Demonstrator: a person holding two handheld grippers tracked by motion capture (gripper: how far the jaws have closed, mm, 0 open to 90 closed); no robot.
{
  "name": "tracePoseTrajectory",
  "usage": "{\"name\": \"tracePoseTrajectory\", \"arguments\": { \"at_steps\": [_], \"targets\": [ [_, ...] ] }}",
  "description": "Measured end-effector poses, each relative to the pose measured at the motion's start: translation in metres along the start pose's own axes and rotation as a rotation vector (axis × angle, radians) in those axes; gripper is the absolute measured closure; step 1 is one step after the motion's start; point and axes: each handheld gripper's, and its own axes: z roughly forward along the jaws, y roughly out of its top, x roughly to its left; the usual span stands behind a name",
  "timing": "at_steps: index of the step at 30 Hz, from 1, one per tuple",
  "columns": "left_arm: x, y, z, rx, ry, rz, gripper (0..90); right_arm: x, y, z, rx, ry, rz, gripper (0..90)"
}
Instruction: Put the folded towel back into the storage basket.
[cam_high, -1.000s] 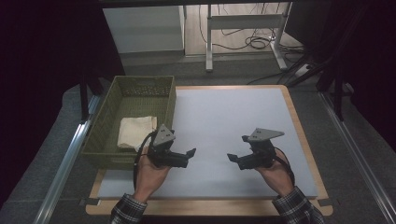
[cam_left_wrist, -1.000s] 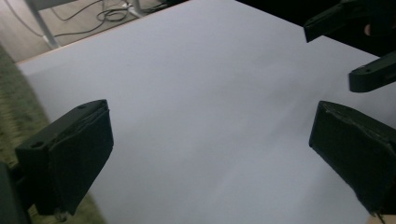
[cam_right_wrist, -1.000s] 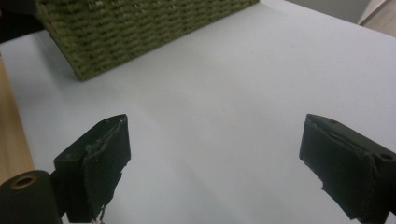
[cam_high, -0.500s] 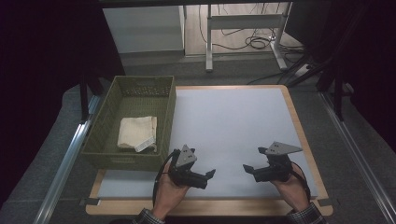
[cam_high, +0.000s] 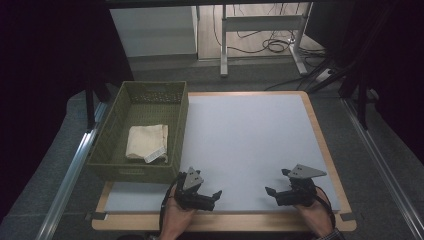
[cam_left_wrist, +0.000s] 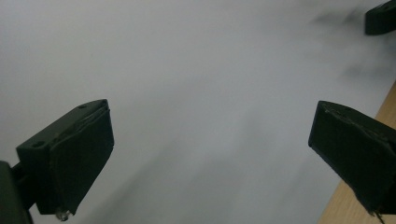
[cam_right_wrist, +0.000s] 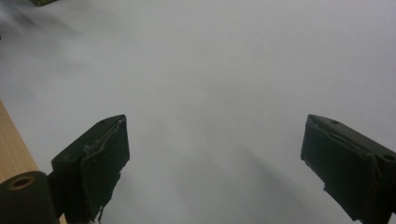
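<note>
Both grippers hover low over the near edge of the white table mat (cam_high: 250, 135). My left gripper (cam_high: 216, 195) points right and stands open, its two black jaws wide apart with only bare mat (cam_left_wrist: 205, 107) between them. The right gripper (cam_high: 270, 191) points left toward it, open as well, nothing between its jaws above the mat (cam_right_wrist: 215, 93). A folded cream cloth (cam_high: 146, 142) lies inside the green basket (cam_high: 181, 131) at the left of the table.
The basket stands along the mat's left side, just beyond my left hand. A wooden border (cam_high: 225, 222) frames the mat at the front edge. Metal rails (cam_high: 67, 175) run along both sides of the table; cables and a desk frame lie on the floor behind.
Both hands have drawn back toward the front edge of the table, away from the middle of the mat. The jaws stay open throughout.
</note>
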Motion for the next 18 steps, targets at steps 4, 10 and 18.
{"name": "tracePoseTrajectory", "arguments": {
  "at_steps": [4, 10, 18],
  "targets": [
    [0.002, -0.010, 0.002, 0.030, 0.010, -0.005, 0.5, 0.000, -0.008, -0.001, -0.003, -0.016, 0.006, 8.0],
    [0.002, -0.024, 0.008, 0.074, 0.049, 0.017, 0.4, 0.002, -0.024, 0.004, 0.033, -0.056, -0.008, 8.0],
    [0.001, -0.027, 0.008, 0.050, 0.050, 0.017, 0.4, 0.005, -0.030, 0.005, -0.011, -0.087, -0.006, 7.5]
  ]
}}
